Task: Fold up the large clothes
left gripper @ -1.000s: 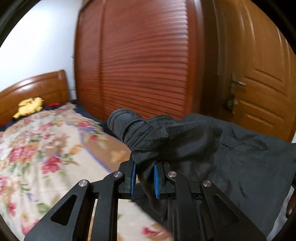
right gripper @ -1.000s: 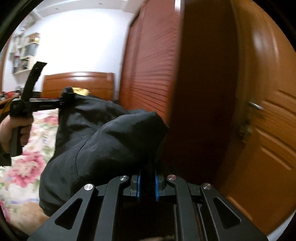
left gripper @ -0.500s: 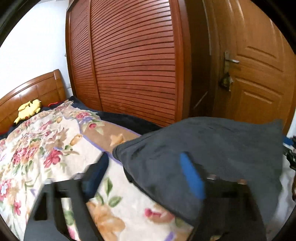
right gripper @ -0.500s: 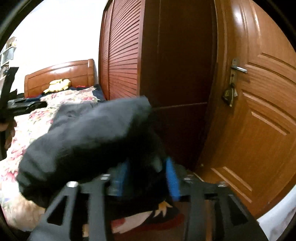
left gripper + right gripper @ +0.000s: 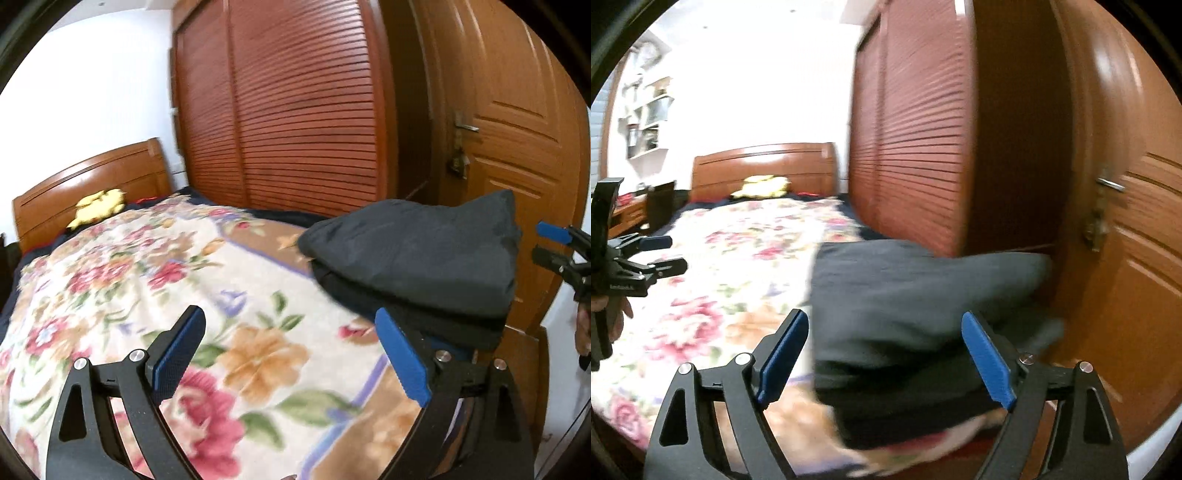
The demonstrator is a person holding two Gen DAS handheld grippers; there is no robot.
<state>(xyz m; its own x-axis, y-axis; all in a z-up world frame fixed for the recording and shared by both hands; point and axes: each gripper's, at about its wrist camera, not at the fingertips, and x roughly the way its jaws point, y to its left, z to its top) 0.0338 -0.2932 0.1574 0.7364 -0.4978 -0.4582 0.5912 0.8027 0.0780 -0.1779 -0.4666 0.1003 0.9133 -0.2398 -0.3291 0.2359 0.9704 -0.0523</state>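
The left gripper [image 5: 291, 354] has its blue-padded jaws spread wide and still opening, with nothing pinched between them; only the flowered bedspread [image 5: 155, 280] shows through the gap. Just beyond its right-hand finger lies the dark grey garment [image 5: 417, 251], folded into a thick stack of layers at the near corner of the bed, not touched by either pad. The right gripper [image 5: 884, 354] is likewise wide and opening; the same garment [image 5: 916, 302] sits ahead of and between its fingers, but the pads stand clear of the cloth, so it is not gripped. From the left gripper's view the right gripper [image 5: 561, 247] shows at the far right edge, past the garment; from the right gripper's view the left gripper [image 5: 650, 258] shows at the far left, carried by a hand [image 5: 613, 314]. Farther ahead, a yellow soft toy [image 5: 98, 206] rests against the wooden headboard [image 5: 92, 173]. Beyond the garment to the right stand the slatted wardrobe doors [image 5: 295, 110] and the room door [image 5: 517, 129] with its metal handle [image 5: 466, 127].
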